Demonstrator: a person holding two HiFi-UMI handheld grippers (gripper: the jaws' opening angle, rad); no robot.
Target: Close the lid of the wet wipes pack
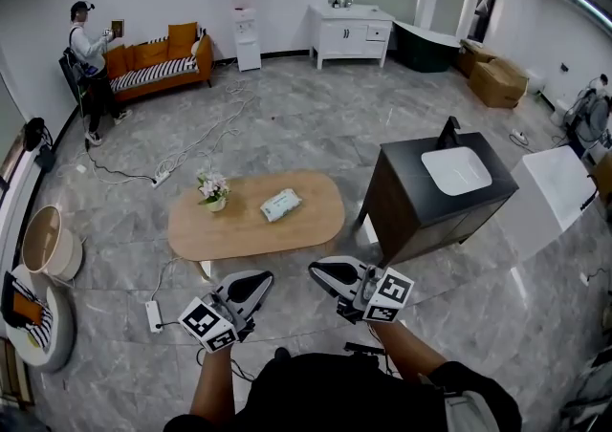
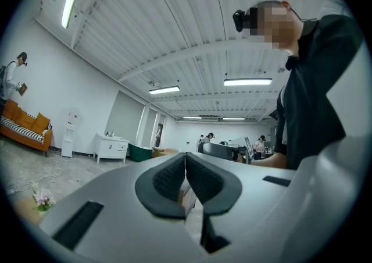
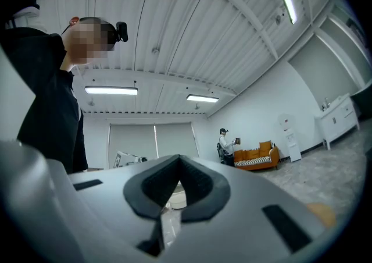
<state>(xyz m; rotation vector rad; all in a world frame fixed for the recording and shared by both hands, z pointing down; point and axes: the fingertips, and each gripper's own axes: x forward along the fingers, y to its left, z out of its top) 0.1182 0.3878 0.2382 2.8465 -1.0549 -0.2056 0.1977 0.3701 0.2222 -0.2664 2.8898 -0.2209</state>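
Two closed hand-held grippers hang before wipes pack.

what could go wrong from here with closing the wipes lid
1. Both the left gripper and right gripper are shut, empty and short of the wet wipes pack; its lid is too small to read, so a press may land off it.
2. The flower pot stands near the pack on the table and could get knocked.
3. A power strip and cable lie on the floor before the table: a trip hazard.

The wet wipes pack is too small to tell open from closed.
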